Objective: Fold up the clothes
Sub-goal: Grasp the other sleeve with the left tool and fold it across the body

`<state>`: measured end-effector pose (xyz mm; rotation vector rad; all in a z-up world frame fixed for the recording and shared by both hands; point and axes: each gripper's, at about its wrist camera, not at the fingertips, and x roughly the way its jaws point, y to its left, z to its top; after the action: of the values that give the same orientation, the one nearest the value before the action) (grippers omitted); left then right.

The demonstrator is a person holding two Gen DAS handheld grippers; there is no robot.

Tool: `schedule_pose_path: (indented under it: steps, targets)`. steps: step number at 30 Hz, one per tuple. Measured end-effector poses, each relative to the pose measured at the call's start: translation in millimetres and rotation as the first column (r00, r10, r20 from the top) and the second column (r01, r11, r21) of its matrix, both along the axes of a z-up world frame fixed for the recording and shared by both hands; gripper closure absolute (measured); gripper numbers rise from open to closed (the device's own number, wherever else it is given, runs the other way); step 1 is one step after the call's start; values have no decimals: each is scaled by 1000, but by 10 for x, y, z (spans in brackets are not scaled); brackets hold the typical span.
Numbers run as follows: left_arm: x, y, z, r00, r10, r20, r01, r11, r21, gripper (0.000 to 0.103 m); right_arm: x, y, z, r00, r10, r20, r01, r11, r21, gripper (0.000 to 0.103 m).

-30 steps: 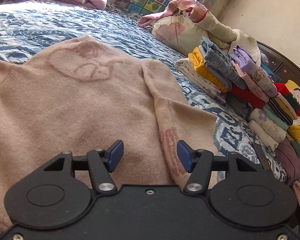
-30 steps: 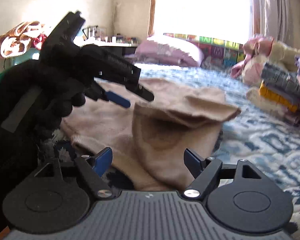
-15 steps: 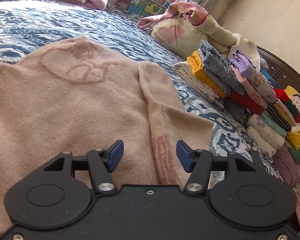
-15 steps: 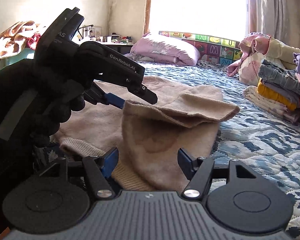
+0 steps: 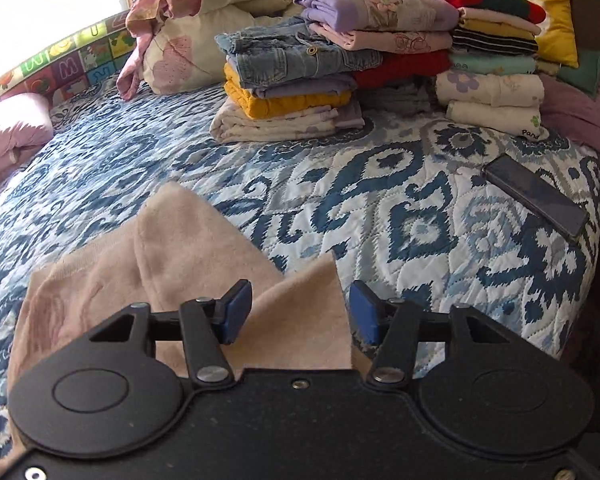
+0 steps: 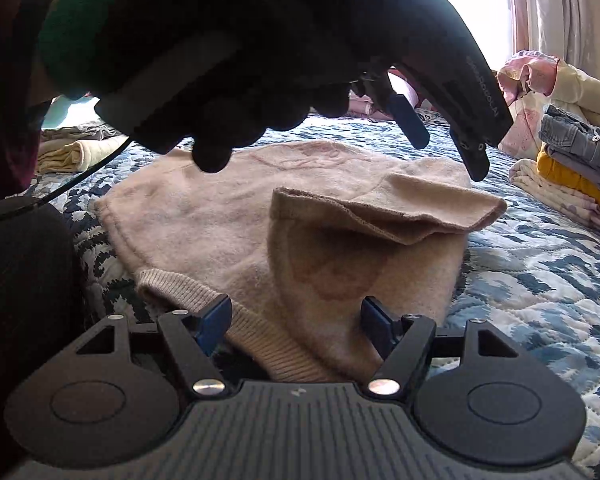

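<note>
A fuzzy beige knit sweater (image 6: pixel 284 224) with ribbed hem lies half-folded on the quilted blue-patterned bed (image 5: pixel 400 216), both hand-held grippers, left (image 5: pixel 298 312) just narrowing and right (image 6: pixel 294 320), gaping above it, gripping nothing.

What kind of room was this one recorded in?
Most likely a home bedroom. The work surface is a bed with a blue patterned quilt, pillows lie near the window, and stacks of folded clothes sit beyond the beige sweater being folded.
</note>
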<state>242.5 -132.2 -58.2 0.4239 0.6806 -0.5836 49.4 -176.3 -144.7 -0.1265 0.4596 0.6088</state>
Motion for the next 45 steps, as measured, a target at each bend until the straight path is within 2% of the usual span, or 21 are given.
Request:
schedule_pose_path:
  steps: [1,3,6,8,10,11,13,14,19,21,24,26,31,37,40,42,44,45]
  targets:
    - [97,-23,-1,999,-31,-9,32,999,27,63,0,-14,5,1000,-4,0,4,1000,5,32]
    - [265,-64,-10,993,-105,-52,108,992,71,64,-2,-47,16,1000,-11,0,11,1000,17,32]
    - [491,-91,-84,973,-176,-151,189,979,82,64,6,-107,28,1000,-14,0,14,999,42,32]
    - [623,-90,-175,959,-187,-214,207,975,76,64,15,-124,25,1000,-15,-2,15,999,50,32]
    - [742,-63,-280,943,-179,-280,198,979,40,66,35,-134,28,1000,-16,-5,16,998,59,32]
    - [780,-48,-323,941,-169,-293,185,982,29,77,48,-136,31,1000,-18,-6,18,998,63,32]
    - [809,22,-345,940,-158,-303,158,987,-25,91,66,-135,42,1000,-22,-6,23,997,70,32]
    - [818,63,-348,939,-156,-307,145,988,-58,95,77,-137,47,1000,-25,-6,26,997,75,32]
    - [838,356,-323,952,-106,-287,42,975,-219,96,150,-191,53,998,-50,-25,53,992,113,32]
    - [861,509,-307,960,-69,-272,-16,955,-298,96,175,-209,45,998,-58,-37,63,990,124,32]
    - [917,700,-308,963,-11,-269,-102,910,-401,96,193,-217,27,997,-53,-59,61,988,141,32]
    - [945,773,-319,964,20,-267,-138,891,-432,96,200,-205,7,996,-44,-73,53,989,138,32]
    - [988,867,-358,961,63,-269,-188,864,-468,96,188,-198,-5,996,-36,-85,48,989,137,33]
    - [1010,868,-345,961,104,-256,-219,852,-475,97,208,-269,-7,991,-44,-123,66,980,188,33]
    - [1053,825,-391,959,108,-262,-220,868,-445,97,238,-329,-14,987,-43,-153,78,970,229,33]
    - [1081,781,-445,957,112,-268,-218,886,-408,97,236,-309,-34,985,-31,-168,69,972,225,32]
    - [1102,744,-512,955,118,-273,-218,902,-373,97,185,-229,-25,991,-26,-134,48,984,171,31]
    - [1104,738,-529,954,120,-273,-219,904,-368,97,132,-154,-16,996,-22,-90,32,993,111,32]
